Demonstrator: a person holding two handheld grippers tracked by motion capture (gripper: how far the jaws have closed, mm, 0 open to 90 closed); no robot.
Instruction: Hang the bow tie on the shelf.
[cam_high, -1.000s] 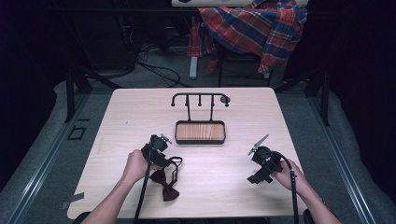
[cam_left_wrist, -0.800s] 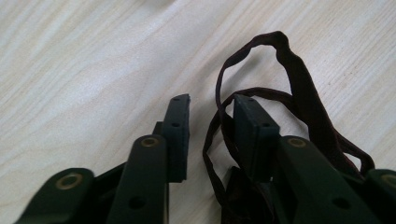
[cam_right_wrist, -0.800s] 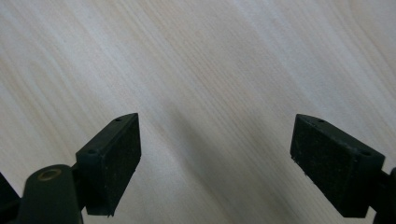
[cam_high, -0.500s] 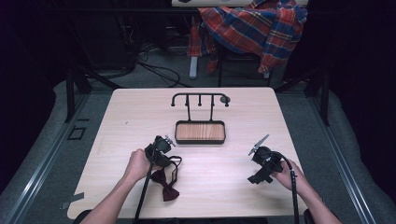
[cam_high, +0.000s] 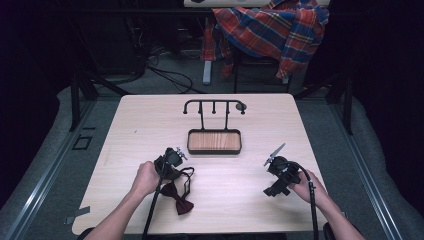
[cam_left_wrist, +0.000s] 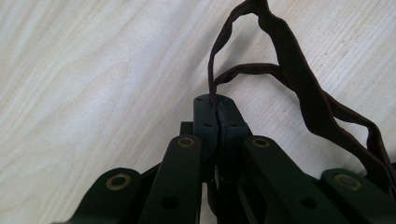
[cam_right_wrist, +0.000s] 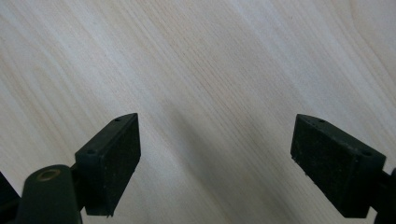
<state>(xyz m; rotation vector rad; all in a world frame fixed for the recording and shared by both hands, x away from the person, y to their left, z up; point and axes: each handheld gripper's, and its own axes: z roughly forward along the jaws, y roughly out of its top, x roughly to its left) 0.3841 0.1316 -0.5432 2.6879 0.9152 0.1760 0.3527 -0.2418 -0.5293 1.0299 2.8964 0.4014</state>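
Bow tie (cam_high: 179, 196), dark red: lies on the table (cam_high: 240, 205) near the front edge, forward-left of the wooden tray (cam_high: 214, 141).

Strap (cam_left_wrist: 299, 79): its far run is cut off at the picture edge.

Left gripper (cam_left_wrist: 215, 116): jaws just closed, pinching the thin strap between the pads.

Right gripper (cam_right_wrist: 215, 154): right of the tray, jaws wide apart over bare wood, holding nothing.
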